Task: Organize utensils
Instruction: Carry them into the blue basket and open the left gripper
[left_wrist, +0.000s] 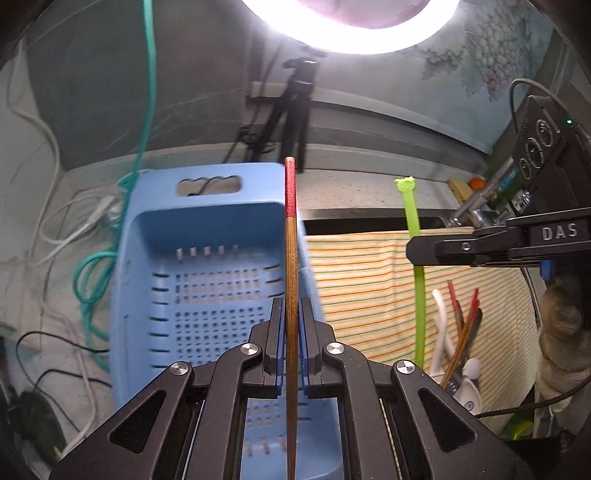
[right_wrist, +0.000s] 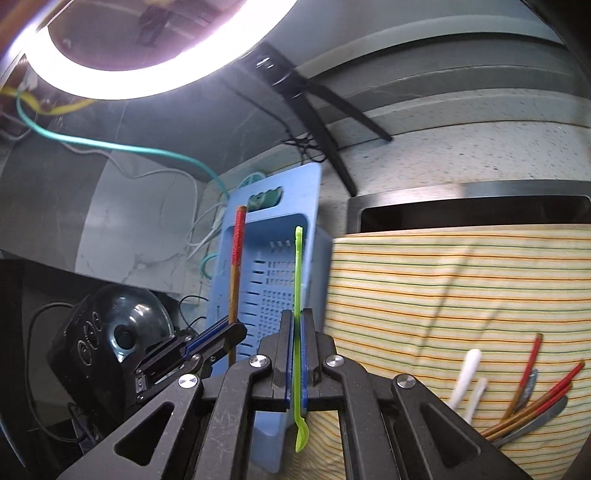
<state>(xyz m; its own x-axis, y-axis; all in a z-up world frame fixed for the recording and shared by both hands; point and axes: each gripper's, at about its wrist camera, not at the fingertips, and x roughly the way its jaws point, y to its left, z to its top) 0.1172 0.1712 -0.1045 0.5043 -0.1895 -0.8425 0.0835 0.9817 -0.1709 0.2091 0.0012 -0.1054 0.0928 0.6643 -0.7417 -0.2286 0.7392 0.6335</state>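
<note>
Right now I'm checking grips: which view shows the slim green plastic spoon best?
Right wrist: the slim green plastic spoon runs whole through the right gripper. Left wrist shows it partly hidden.

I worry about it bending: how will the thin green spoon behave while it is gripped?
The green spoon looks like thin plastic, so probably light and somewhat flexible. The right gripper clamps it mid-length, both ends free, so it may wobble or pivot. Its smooth surface could slip.

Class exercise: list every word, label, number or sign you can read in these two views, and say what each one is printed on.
"DAS": white letters on the black body of the right hand-held gripper, seen from the left wrist view.
Round dial markings on that gripper's camera housing: too small to read.
No other readable text.
</note>
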